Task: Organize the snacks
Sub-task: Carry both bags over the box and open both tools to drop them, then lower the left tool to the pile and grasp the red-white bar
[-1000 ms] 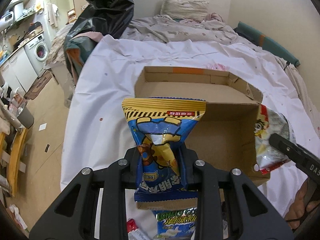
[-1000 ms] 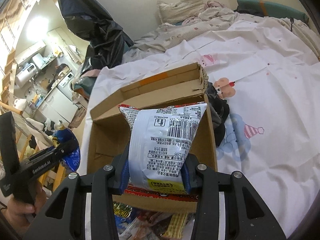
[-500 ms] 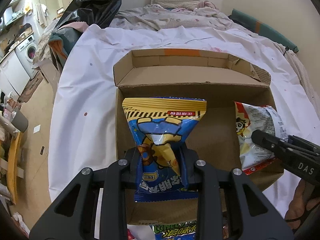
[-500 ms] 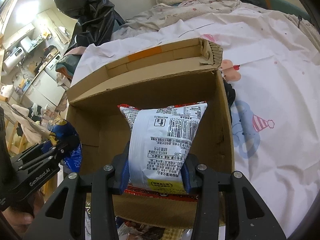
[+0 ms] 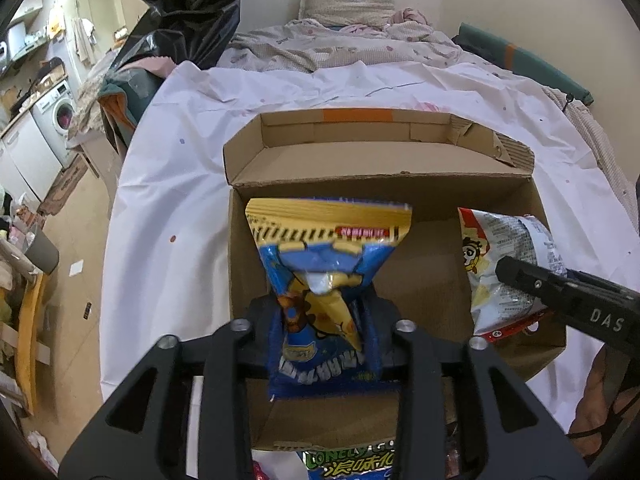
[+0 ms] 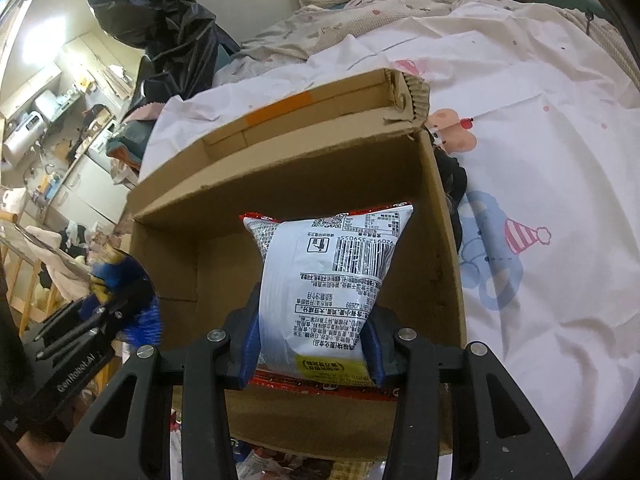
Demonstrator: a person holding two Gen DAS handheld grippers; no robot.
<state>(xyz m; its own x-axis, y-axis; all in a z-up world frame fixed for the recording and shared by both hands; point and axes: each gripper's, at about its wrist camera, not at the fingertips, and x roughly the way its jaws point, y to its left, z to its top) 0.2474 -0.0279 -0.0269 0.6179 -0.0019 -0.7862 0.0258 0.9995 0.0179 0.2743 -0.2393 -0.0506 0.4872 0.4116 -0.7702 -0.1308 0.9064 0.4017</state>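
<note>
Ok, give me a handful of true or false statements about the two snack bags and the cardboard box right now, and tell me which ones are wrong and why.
1. The left tongs are shut on a blue and yellow snack bag. True.
2. The right tongs are open and hold nothing. False: they are shut on a white snack bag with a barcode on it.
3. The cardboard box sits on a white sheet with its top open. True.
4. Both bags lie flat on the floor of the box. False: both are held in the tongs over the open box.
5. A pillow lies at the far end of the bed. True.
</note>
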